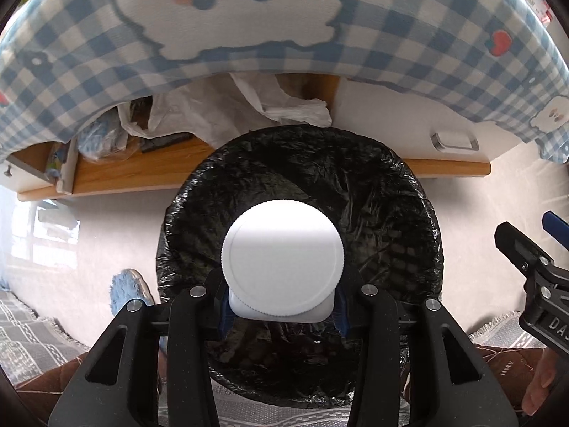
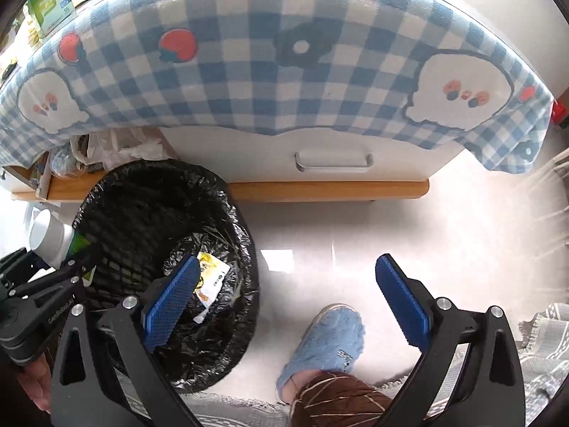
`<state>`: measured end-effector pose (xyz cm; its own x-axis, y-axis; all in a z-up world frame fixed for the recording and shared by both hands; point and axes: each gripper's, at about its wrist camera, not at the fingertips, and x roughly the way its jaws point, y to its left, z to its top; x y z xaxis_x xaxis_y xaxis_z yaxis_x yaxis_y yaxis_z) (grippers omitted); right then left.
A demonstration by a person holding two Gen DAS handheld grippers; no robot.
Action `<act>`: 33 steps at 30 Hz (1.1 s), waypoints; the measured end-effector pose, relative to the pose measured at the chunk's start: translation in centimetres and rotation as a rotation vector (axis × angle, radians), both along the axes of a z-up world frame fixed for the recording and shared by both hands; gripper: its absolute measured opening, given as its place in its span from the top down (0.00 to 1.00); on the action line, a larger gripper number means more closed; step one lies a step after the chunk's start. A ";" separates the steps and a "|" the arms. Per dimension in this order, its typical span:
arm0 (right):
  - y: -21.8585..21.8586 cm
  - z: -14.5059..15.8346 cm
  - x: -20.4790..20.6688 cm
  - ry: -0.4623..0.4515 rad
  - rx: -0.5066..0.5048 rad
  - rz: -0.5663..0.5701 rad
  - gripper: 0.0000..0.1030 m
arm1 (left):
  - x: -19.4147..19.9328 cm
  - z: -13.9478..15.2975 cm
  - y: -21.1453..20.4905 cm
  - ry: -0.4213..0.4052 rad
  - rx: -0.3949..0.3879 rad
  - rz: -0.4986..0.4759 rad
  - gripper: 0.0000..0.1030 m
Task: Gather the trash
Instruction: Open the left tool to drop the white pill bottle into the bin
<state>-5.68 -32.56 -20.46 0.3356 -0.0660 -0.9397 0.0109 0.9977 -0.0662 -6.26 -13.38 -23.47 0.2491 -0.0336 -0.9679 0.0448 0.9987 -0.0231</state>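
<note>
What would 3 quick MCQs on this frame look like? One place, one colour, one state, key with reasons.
1. Where is the bottle?
A. on the floor
B. in the left gripper, above the bin
C. on the shelf

2. What colour is the bin liner?
A. black
B. white
C. blue

3. How is the right gripper?
A. shut on a wrapper
B. shut on the bottle
C. open, nothing between its pads

Key: B, the left wrist view shows the white cap clamped between the pads with the bin's mouth behind it. A, black plastic film covers the rim and inside. C, the blue pads stand wide apart over bare floor, while the yellow wrapper lies inside the bin.
</note>
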 end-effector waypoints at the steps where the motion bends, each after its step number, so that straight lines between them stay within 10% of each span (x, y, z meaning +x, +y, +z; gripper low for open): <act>1: -0.3 0.0 -0.1 0.006 0.005 -0.003 0.08 | 0.1 0.0 -0.2 0.002 0.000 -0.002 0.60; 20: -1.4 0.3 0.0 0.019 0.013 -0.039 0.08 | 0.1 -0.9 -1.4 0.022 0.014 -0.060 0.60; 33: -0.2 4.6 0.3 -0.077 0.034 -0.027 0.08 | 1.0 5.7 1.4 -0.131 0.009 -0.005 0.09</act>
<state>-5.37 -32.78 -15.82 0.4058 -0.0444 -0.9129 0.0415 0.9987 -0.0302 -5.29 -11.96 -17.80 0.3734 -0.0265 -0.9273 0.0517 0.9986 -0.0077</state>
